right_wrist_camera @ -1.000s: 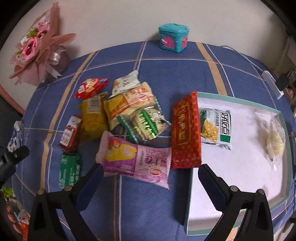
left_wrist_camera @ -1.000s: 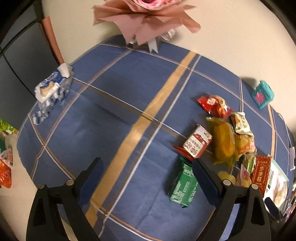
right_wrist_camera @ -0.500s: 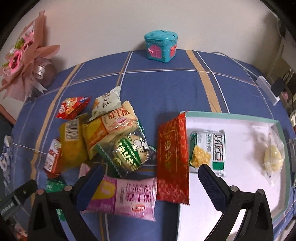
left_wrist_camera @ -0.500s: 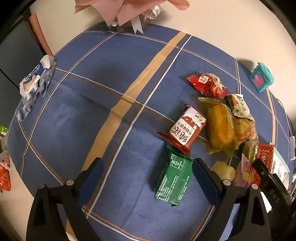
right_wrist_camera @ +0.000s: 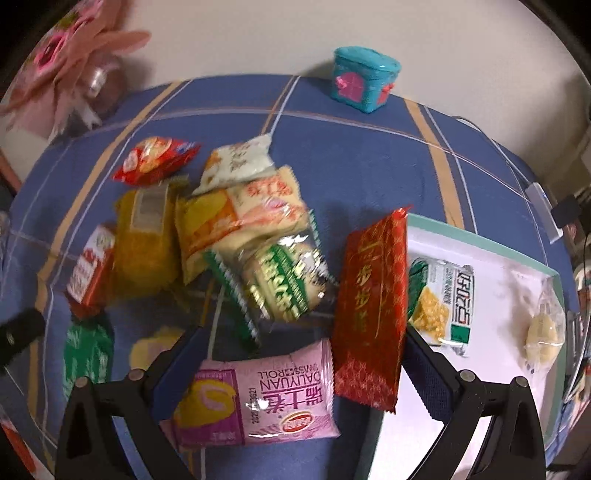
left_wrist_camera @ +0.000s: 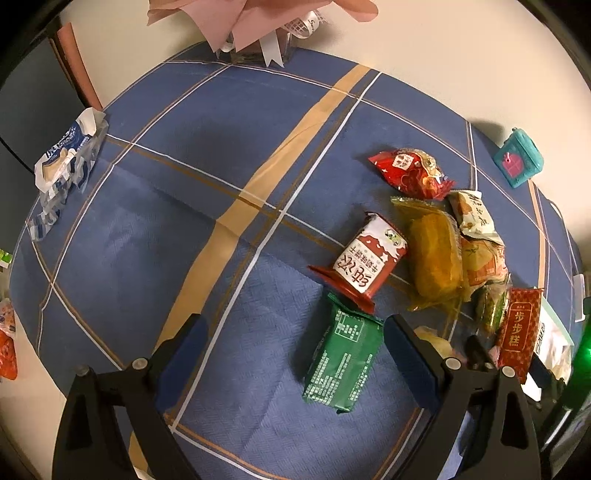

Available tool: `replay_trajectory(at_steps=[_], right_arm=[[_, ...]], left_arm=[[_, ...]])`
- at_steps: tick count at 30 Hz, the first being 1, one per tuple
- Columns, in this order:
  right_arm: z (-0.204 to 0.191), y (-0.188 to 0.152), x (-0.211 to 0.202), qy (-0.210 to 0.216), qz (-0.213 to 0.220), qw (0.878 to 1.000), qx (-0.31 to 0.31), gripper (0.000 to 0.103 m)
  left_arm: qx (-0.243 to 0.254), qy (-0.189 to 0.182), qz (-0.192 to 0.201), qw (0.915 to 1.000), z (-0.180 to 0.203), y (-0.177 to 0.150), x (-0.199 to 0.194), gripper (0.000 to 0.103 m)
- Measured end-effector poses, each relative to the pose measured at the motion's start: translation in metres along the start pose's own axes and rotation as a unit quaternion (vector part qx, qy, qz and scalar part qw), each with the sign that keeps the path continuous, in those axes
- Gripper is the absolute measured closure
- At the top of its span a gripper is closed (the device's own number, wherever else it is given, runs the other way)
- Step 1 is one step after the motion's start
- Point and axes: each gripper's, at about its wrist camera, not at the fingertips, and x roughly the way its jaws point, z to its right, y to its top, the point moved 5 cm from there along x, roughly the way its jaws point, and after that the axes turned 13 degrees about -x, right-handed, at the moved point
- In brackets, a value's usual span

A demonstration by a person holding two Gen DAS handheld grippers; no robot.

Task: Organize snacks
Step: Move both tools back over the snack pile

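Note:
Several snack packs lie in a heap on a blue checked tablecloth [left_wrist_camera: 147, 229]. My left gripper [left_wrist_camera: 295, 354] is open, low over the cloth, with a green pack [left_wrist_camera: 341, 363] between its fingers and a red and white pack [left_wrist_camera: 367, 264] just beyond. My right gripper [right_wrist_camera: 299, 365] is open over a pink Swiss roll pack [right_wrist_camera: 258, 402] and the lower end of a long red pack [right_wrist_camera: 373, 306], which leans on the rim of a white tray [right_wrist_camera: 517, 280]. The tray holds a green and white pack [right_wrist_camera: 443, 299] and a clear wrapped pastry [right_wrist_camera: 543, 332].
A teal box [right_wrist_camera: 364, 79] stands at the table's far edge by the wall. A pink bouquet [left_wrist_camera: 258, 22] sits at the back. A blue and white tissue pack [left_wrist_camera: 66, 158] lies at the left edge. Yellow [left_wrist_camera: 436, 254], red [left_wrist_camera: 410, 173] and cream [right_wrist_camera: 236, 162] packs fill the heap.
Both grippers have moved closer to the snacks. The green pack now lies between my left fingers. The pink and long red packs now lie between my right fingers.

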Motion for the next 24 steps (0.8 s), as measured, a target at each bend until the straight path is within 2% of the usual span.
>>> replay_trajectory(at_steps=[5, 8, 15, 20, 24], right_arm=[[-0.012, -0.005, 0.005, -0.021, -0.011, 0.999, -0.032, 0.000], [-0.017, -0.011, 0.004, -0.010, -0.019, 0.999, -0.036, 0.000], [-0.030, -0.028, -0.003, -0.030, -0.035, 0.996, -0.075, 0.000], [-0.028, -0.046, -0.008, -0.050, -0.053, 0.993, -0.093, 0.000], [-0.022, -0.050, -0.015, -0.050, -0.050, 0.993, -0.093, 0.000]], left_arm=[[0.003, 0.004, -0.005, 1.0000, 0.001, -0.002, 0.002, 0.007], [0.004, 0.004, -0.006, 1.0000, 0.002, -0.002, 0.002, 0.007], [0.017, 0.005, -0.015, 0.9997, 0.008, -0.006, 0.007, 0.007], [0.023, 0.000, -0.015, 0.9996, 0.011, -0.008, 0.006, 0.007], [0.025, -0.002, -0.018, 0.9995, 0.013, -0.009, 0.007, 0.007]])
